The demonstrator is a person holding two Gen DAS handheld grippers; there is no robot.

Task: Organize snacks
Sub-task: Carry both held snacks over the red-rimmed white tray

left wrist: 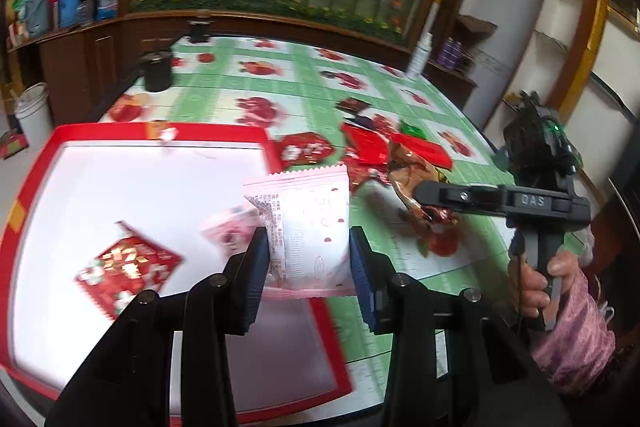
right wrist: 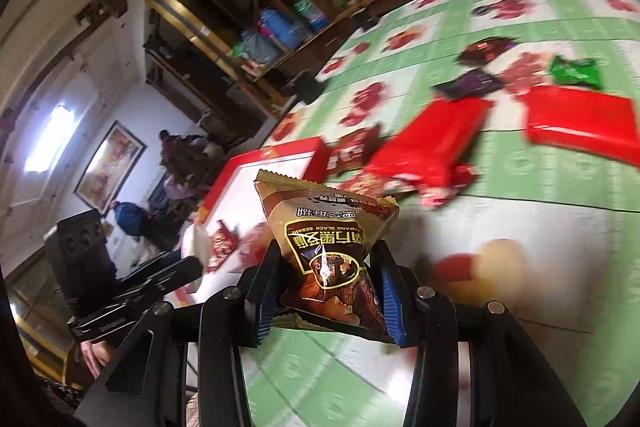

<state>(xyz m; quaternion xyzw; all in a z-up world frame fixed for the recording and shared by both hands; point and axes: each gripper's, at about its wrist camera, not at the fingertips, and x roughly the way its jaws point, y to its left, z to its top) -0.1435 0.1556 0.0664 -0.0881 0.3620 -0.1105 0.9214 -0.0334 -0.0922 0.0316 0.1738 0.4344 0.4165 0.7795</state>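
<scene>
My left gripper (left wrist: 307,259) is shut on a pale pink snack packet (left wrist: 310,223), held above the right part of a red-rimmed white tray (left wrist: 40,167). A red patterned packet (left wrist: 128,267) and a small pink packet (left wrist: 228,231) lie in the tray. My right gripper (right wrist: 326,291) is shut on a brown and gold sesame packet (right wrist: 328,239), lifted over the green tablecloth, with the tray (right wrist: 296,147) ahead to its left. In the left wrist view the right gripper (left wrist: 432,199) carries that brown packet (left wrist: 412,183) beside the pile.
Loose snacks lie on the fruit-print tablecloth (right wrist: 520,187): red packets (right wrist: 584,123), a green one (right wrist: 576,71), dark purple ones (right wrist: 472,83). Black pots (left wrist: 158,71) and a white bottle (left wrist: 420,55) stand at the far table edge. A wooden shelf (left wrist: 60,7) stands behind.
</scene>
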